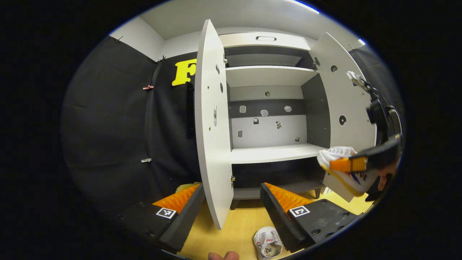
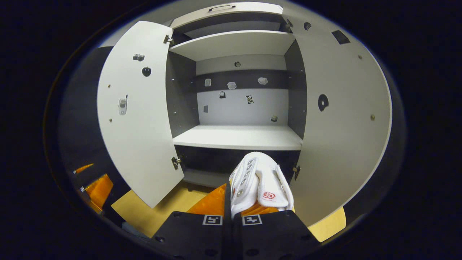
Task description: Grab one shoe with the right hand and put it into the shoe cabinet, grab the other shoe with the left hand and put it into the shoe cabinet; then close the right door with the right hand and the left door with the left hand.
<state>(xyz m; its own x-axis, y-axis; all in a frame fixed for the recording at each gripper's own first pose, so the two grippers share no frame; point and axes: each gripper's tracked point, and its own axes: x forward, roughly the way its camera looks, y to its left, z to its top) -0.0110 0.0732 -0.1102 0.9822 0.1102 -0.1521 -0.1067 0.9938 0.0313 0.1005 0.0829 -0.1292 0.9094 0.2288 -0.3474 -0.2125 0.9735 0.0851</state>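
Open shoe cabinet [image 1: 267, 108] ahead; one shoe [image 1: 267, 246] on the floor [image 1: 238, 224], another shoe [image 1: 346, 173] apparently gripped at right.

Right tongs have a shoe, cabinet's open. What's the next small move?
Probably ease the right tongs forward and up, setting the white shoe on the bare middle shelf: both doors stand open, and the second shoe waits on the floor.

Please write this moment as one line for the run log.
right gripper: shut on first shoe, facing open shoe cabinet | left gripper: open, empty | second shoe: on floor | both doors open
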